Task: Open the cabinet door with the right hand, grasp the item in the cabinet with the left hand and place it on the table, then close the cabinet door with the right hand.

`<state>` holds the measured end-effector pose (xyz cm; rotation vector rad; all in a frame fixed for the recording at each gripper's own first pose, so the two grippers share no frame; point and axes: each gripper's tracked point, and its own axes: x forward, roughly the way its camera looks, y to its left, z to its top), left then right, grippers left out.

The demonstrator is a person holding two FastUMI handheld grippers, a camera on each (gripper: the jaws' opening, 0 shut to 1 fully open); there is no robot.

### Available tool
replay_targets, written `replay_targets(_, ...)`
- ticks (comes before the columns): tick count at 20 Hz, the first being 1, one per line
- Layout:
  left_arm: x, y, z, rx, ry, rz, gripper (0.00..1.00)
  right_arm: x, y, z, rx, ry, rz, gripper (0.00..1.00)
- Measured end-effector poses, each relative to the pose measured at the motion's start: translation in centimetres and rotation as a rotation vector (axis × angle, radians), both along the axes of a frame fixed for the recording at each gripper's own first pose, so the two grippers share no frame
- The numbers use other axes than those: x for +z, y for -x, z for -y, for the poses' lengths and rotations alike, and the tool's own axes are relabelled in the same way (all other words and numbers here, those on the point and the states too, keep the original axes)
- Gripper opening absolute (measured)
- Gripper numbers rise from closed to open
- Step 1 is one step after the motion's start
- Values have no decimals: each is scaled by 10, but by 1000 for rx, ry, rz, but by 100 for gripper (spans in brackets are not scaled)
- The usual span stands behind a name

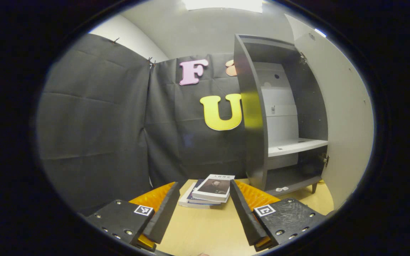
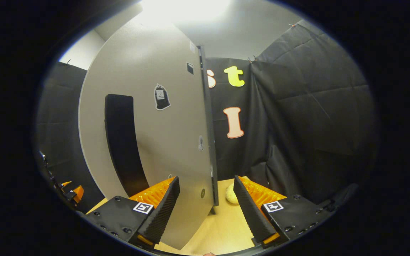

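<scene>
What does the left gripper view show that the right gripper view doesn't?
Left gripper view: the cabinet's inside with its white shelf, and a stack of books on the table beyond the open left tool.

Right gripper view: the door's outer face with a black handle, its edge between the open right tool's fingers.

Both: the open door, the table.

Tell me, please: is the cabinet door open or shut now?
Open: the cabinet door is swung wide, exposing the white shelf inside.

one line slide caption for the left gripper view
Open left gripper over a stack of books on the table, cabinet door open.
</scene>
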<state>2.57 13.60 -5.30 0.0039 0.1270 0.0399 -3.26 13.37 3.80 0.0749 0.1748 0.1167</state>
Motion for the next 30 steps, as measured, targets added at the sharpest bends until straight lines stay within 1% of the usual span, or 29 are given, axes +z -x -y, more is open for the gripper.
replay_targets(1,-1,-1,-5,1,-2,-1,87,0,-2,-10,12,-1,0,96)
replay_targets(3,-4,-4,-18,1,-3,1,87,-1,-7,-31,35,-5,1,96)
replay_targets(4,-6,-6,-23,0,-4,1,85,-1,-11,-42,48,-10,4,96)
replay_targets(5,-9,-5,-29,-2,-3,1,87,-1,-14,-53,62,-18,8,96)
replay_targets(8,-16,-6,-47,2,3,-4,87,4,-28,-92,119,-55,18,96)
replay_targets(10,-19,-3,-58,11,7,-9,87,6,-39,-114,150,-59,23,97)
replay_targets(11,-20,0,-63,16,9,-12,85,5,-42,-123,160,-54,24,96)
replay_targets(14,-22,3,-72,23,10,-18,85,-3,-41,-146,192,-45,19,96)
replay_targets(16,-21,2,-72,18,11,-21,85,-10,-38,-150,205,-45,13,96)
replay_targets(18,-18,0,-64,11,5,-18,85,-11,-40,-147,209,-44,17,96)
replay_targets(19,-17,-1,-58,7,0,-19,88,-12,-40,-145,208,-44,15,96)
replay_targets(20,-14,-2,-51,5,-3,-19,85,-13,-39,-141,205,-46,9,96)
replay_targets(21,-12,-3,-42,-1,-2,-18,85,-14,-39,-135,206,-52,6,97)
replay_targets(24,1,-6,-9,-22,6,-18,85,-16,-41,-94,185,-67,1,97)
replay_targets(25,6,-7,2,-27,4,-15,87,-16,-40,-82,183,-68,0,96)
replay_targets(26,15,-8,14,-34,4,-4,85,-13,-40,-68,167,-63,9,96)
replay_targets(27,25,-9,26,-41,1,7,85,-10,-40,-52,150,-57,17,96)
replay_targets(28,29,-10,36,-47,-3,12,87,-11,-40,-40,143,-53,17,97)
replay_targets(29,36,-11,50,-52,-6,19,85,-11,-39,-28,141,-48,18,97)
replay_targets(30,43,-13,63,-59,-5,27,85,-11,-40,-16,133,-40,20,97)
